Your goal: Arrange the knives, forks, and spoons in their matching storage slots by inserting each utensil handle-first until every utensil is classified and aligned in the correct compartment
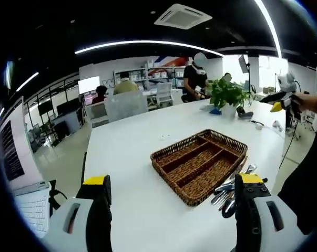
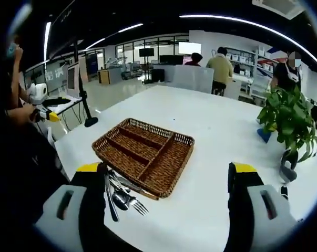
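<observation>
A brown wicker cutlery tray [image 1: 199, 164] [image 2: 143, 153] with several long slots lies on the white table [image 1: 142, 147] [image 2: 211, 136], its slots bare. A heap of metal knives, forks and spoons [image 1: 227, 193] [image 2: 121, 197] rests on the table against one long side of the tray. My left gripper [image 1: 174, 184] is open, its yellow-tipped jaws wide apart above the near table edge, the right jaw beside the heap. My right gripper [image 2: 166, 173] is open too, held above the table, its left jaw over the heap.
A potted green plant [image 1: 227, 94] [image 2: 289, 123] stands on the table beyond the tray. Another gripper on a stand [image 1: 279, 100] [image 2: 45, 113] sits off the table's end. People sit and stand at desks in the background [image 1: 195, 76].
</observation>
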Available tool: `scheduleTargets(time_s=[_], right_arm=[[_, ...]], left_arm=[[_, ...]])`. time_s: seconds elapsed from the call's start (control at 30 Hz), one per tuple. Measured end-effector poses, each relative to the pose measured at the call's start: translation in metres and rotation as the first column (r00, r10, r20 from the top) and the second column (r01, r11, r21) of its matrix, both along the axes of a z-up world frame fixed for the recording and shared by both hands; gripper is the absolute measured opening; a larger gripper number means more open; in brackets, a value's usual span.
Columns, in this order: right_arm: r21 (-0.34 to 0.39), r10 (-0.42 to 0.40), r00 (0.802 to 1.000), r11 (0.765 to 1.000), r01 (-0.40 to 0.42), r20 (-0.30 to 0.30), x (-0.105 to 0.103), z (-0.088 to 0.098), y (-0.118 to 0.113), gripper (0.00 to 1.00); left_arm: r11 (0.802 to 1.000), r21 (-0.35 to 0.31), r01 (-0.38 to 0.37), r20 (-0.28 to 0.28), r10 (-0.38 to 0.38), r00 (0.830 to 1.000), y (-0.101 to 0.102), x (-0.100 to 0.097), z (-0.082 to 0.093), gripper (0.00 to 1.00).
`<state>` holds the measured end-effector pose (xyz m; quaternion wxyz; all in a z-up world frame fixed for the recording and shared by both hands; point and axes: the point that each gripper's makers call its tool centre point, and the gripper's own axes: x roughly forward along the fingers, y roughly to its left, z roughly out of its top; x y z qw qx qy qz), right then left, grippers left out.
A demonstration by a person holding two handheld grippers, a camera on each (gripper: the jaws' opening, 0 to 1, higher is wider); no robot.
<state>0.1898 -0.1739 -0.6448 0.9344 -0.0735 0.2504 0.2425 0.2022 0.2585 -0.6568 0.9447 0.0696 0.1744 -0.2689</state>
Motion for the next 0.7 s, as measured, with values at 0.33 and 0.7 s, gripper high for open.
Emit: scheduleTargets(time_s=[0.33, 0.7], right_arm=[[-0.029, 0.049, 0.999, 0.998, -0.049, 0.008, 0.011, 0.003, 0.013, 1.0], [-0.028, 0.067, 0.998, 0.997, -0.067, -0.02, 0.026, -0.006, 0.02, 1.0]], left_arm=[[0.998, 0.04, 0.04, -0.015, -0.039, 0.999, 0.003, 0.02, 0.002, 0.99], [0.998, 0.049, 0.037, -0.022, -0.036, 0.999, 0.001, 0.031, 0.002, 0.99]])
